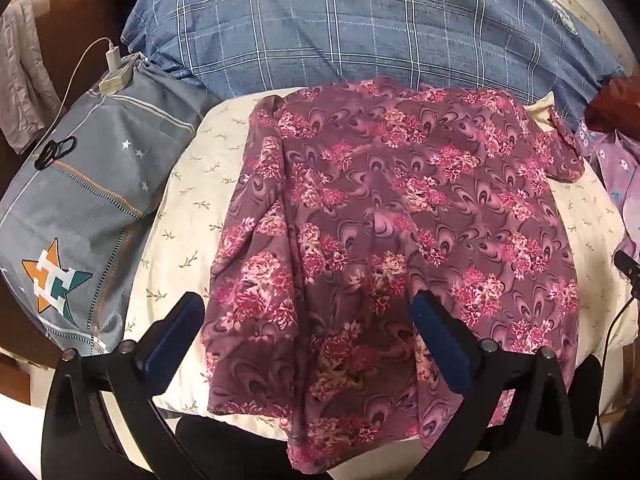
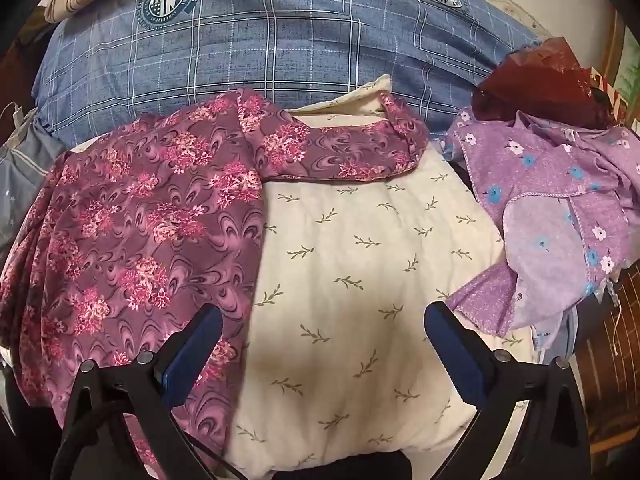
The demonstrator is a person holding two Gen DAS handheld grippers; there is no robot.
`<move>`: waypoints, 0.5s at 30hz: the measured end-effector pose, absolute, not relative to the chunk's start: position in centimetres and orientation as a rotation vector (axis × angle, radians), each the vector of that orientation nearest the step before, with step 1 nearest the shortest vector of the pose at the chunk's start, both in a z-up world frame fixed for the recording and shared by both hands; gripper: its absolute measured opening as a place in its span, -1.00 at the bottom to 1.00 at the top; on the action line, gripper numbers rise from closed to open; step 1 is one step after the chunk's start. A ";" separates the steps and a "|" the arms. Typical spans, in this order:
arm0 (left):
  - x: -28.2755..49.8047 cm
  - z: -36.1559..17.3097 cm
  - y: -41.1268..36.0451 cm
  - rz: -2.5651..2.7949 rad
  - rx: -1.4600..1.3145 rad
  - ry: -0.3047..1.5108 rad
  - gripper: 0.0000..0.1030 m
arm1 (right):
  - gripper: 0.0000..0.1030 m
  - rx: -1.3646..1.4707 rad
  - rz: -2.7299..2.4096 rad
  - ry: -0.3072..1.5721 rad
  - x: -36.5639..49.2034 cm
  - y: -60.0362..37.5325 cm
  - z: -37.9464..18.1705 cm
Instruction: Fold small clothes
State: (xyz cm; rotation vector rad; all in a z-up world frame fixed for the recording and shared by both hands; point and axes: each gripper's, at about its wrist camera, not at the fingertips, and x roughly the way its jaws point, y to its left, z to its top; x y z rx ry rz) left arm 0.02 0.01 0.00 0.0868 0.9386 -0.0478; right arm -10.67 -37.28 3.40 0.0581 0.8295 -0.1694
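Between the wide-open, empty left gripper (image 1: 306,314) lay the floral garment (image 1: 384,216) on the cream quilt (image 1: 180,208); the right gripper (image 2: 324,326) (equally open) hovered over bare quilt. Pinching both near hem corners evenly should keep the fold square.

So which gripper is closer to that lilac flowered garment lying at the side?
Right. The right gripper hangs open beside the lilac flowered garment; the left gripper hangs over the maroon floral garment, farther off.
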 end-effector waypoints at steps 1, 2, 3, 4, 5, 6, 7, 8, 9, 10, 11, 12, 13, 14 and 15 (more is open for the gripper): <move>-0.1 0.1 0.0 -0.050 0.086 0.931 1.00 | 0.98 0.059 -0.169 0.831 -10.6 -37.2 3.5; -0.2 0.1 0.0 -0.050 0.085 0.922 1.00 | 0.98 0.060 -0.167 0.832 -10.7 -37.2 3.6; -0.3 0.1 -0.1 -0.054 0.087 0.915 1.00 | 0.98 0.061 -0.162 0.832 -10.7 -37.0 3.7; -0.3 0.1 -0.1 -0.059 0.089 0.907 1.00 | 0.98 0.059 -0.154 0.831 -10.8 -36.8 3.7; -1.1 0.0 -0.4 -0.065 0.089 0.897 1.00 | 0.98 0.055 -0.149 0.830 -10.9 -36.5 3.7; -1.1 0.3 -0.7 -0.066 0.092 0.894 1.00 | 0.98 0.046 -0.142 0.830 -10.9 -36.2 3.7; -1.4 0.3 -0.8 -0.080 0.094 0.888 1.00 | 0.98 0.036 -0.135 0.829 -11.0 -35.9 3.6; -1.8 0.5 -0.7 -0.086 0.093 0.884 1.00 | 0.98 0.021 -0.124 0.826 -11.1 -35.4 3.6; -2.1 0.5 -1.0 -0.098 0.100 0.882 1.00 | 0.98 0.010 -0.110 0.825 -11.3 -35.0 3.5; -2.3 0.5 -1.3 -0.105 0.118 0.882 1.00 | 0.98 -0.004 -0.093 0.825 -11.5 -34.6 3.5; -2.4 0.5 -1.5 -0.112 0.132 0.869 1.00 | 0.98 -0.015 -0.090 0.822 -11.5 -34.3 3.4; -2.7 0.5 -1.5 -0.125 0.166 0.881 1.00 | 0.98 -0.029 -0.082 0.823 -11.7 -34.1 3.4; -2.8 0.5 -1.6 -0.133 0.176 0.886 1.00 | 0.98 -0.042 -0.075 0.826 -11.8 -33.9 3.4; -3.0 0.4 -1.7 -0.144 0.187 0.895 1.00 | 0.98 -0.051 -0.069 0.829 -11.9 -33.8 3.4; -3.1 0.1 -1.7 -0.146 0.209 0.929 1.00 | 0.98 -0.059 -0.064 0.830 -12.1 -33.7 3.4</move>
